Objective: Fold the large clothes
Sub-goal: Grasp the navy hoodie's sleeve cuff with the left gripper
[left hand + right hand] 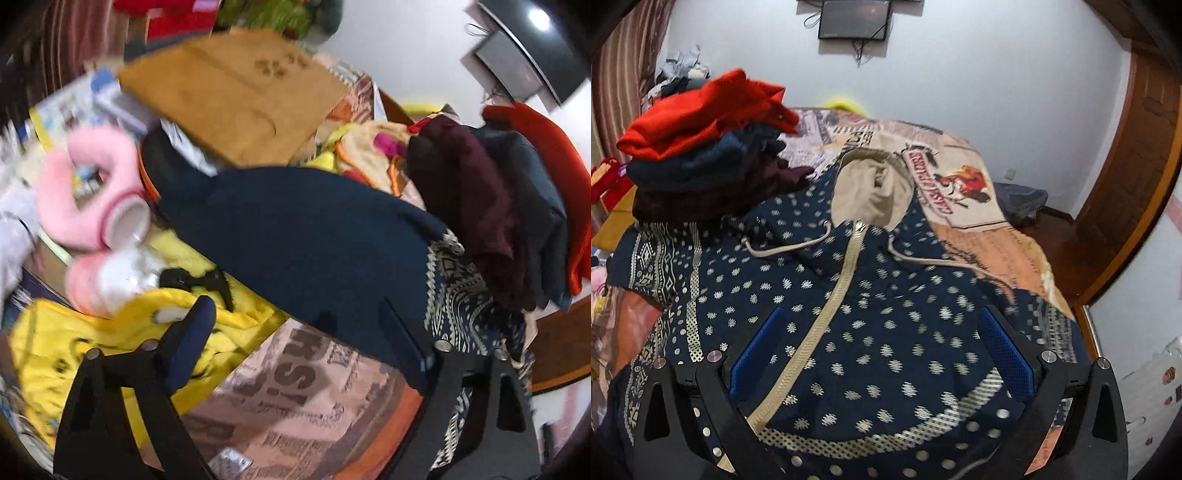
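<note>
Navy hoodie (879, 314) lies front-up and spread flat on the printed bedspread (993, 243), hood end toward the far wall. Soft knit look, cream dot motifs all over, geometric cream bands on sleeve and hem, cream zipper tape down the centre, beige hood lining, two cream drawstrings trailing left and right. Right edge of the hoodie runs close to the bed's right edge; bare bedspread stays open beyond the hood.

Stack of folded clothes (701, 147) sits touching the hoodie's left shoulder: red on top, dark blue, maroon below; blocks that side.

Right gripper (882, 350) hangs over the hoodie's lower front, blue textured pads spread wide, nothing pinched between them.

Left wrist view, blurred: left gripper (299, 332) spread fairly wide, no cloth gripped; plain dark navy fabric (303, 243) ahead of it with the hoodie's patterned band (458, 295) at its right. Whether the right-hand finger touches the cloth, cannot tell.

Only this view shows clutter left of the hoodie: yellow printed fabric (110, 343), pink plush toy (96, 184), tan cardboard panel (236, 96). Only the right view shows the wall screen (854, 18) and wooden door (1126, 177).
</note>
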